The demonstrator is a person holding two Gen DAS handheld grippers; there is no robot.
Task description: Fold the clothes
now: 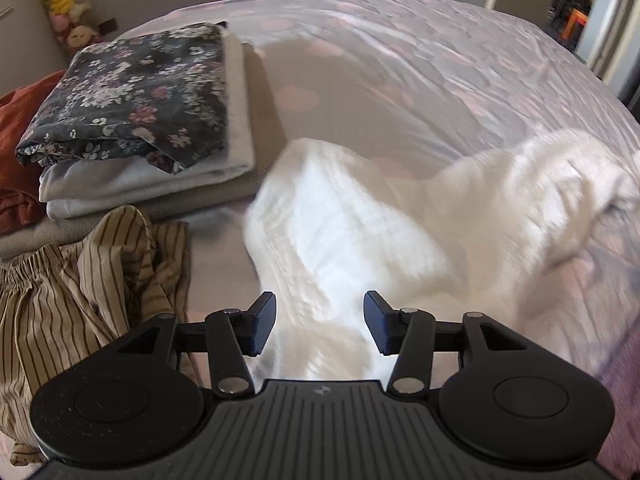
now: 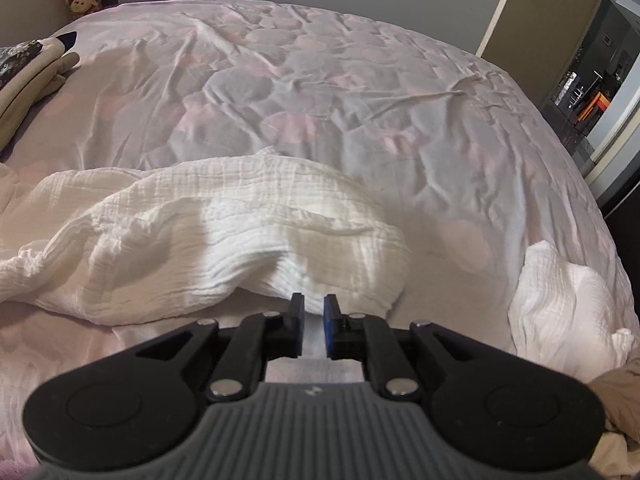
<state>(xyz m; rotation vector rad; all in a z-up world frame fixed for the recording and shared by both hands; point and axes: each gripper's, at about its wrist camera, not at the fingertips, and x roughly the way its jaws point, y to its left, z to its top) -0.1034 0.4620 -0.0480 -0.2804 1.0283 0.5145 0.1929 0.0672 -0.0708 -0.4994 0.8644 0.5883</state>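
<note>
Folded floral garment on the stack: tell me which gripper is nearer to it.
Left. The left gripper sits just right of the floral garment; in the right gripper view it is only a sliver at the far left edge.

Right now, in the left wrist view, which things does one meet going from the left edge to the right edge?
Rust-red cloth → striped tan garment and, farther back, the folded stack with the dark floral garment on top → white crinkled garment lying on the bedspread, in front of the left gripper, whose jaws stand apart.
</note>
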